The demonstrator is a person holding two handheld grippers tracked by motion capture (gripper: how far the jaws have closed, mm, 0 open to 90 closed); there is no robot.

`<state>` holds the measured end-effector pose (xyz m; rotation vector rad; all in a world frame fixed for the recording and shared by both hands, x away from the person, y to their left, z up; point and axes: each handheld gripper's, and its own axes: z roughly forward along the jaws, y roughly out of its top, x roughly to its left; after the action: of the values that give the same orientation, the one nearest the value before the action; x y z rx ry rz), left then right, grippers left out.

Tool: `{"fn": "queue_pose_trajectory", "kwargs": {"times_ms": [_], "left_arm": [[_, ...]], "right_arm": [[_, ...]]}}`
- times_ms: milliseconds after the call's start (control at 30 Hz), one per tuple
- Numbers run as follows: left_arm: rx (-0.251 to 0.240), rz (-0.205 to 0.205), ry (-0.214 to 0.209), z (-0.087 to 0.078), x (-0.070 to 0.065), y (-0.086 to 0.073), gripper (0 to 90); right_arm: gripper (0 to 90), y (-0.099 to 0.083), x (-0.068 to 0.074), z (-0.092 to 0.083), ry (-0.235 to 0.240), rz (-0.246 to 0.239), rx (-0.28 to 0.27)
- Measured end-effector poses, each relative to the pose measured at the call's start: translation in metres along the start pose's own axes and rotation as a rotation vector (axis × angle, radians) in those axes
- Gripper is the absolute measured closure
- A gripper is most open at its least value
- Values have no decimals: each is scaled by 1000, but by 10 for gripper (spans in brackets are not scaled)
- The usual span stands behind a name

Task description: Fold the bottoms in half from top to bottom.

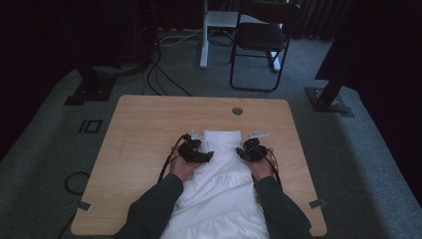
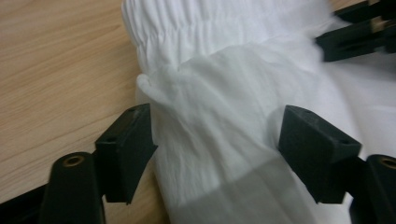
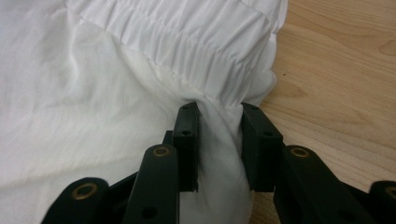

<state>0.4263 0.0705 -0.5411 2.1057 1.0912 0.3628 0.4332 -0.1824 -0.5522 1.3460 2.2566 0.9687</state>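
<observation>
1. A white gathered cotton garment with an elastic waistband [image 1: 222, 169] lies in the middle of the light wooden table [image 1: 139, 129], the waistband on the far side and the lower part hanging over the near edge.
2. The right tool [image 3: 218, 140] has its jaws nearly closed on a fold of the white cloth just under the waistband, at the garment's right edge.
3. The left tool [image 2: 212, 144] stands with its jaws wide apart around a raised ridge of cloth at the left edge; it does not pinch it yet.
4. I judge that the step in hand is to take hold of both sides near the waistband. The next move calls for closing the left tool on that ridge.
5. The table top is bare wood with a round cable hole [image 1: 237, 111]. Around it is grey carpet, with a black folding chair [image 1: 261, 42] behind and dark curtains.
</observation>
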Motion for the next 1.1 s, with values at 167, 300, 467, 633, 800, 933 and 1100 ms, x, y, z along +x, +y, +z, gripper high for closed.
{"fn": "queue_pose_trajectory", "kwargs": {"times_ms": [167,300,467,633,800,933,1100], "left_arm": [[-2,-39,45,12,9,1,228],[-21,-43,42,17,12,7,209],[-3,-12,59,29,11,12,252],[6,31,69,29,8,12,318],[2,44,69,29,7,11,318],[0,46,63,29,7,11,318],[6,46,53,27,7,12,391]], "right_arm": [[690,0,0,0,-1,4,-3],[690,0,0,0,-1,4,-4],[686,0,0,0,0,3,-1],[382,5,-5,-1,31,-22,38],[128,12,-8,1,25,-25,-7],[98,18,-11,18,38,-32,33],[371,25,-8,21,30,-64,49]]}}
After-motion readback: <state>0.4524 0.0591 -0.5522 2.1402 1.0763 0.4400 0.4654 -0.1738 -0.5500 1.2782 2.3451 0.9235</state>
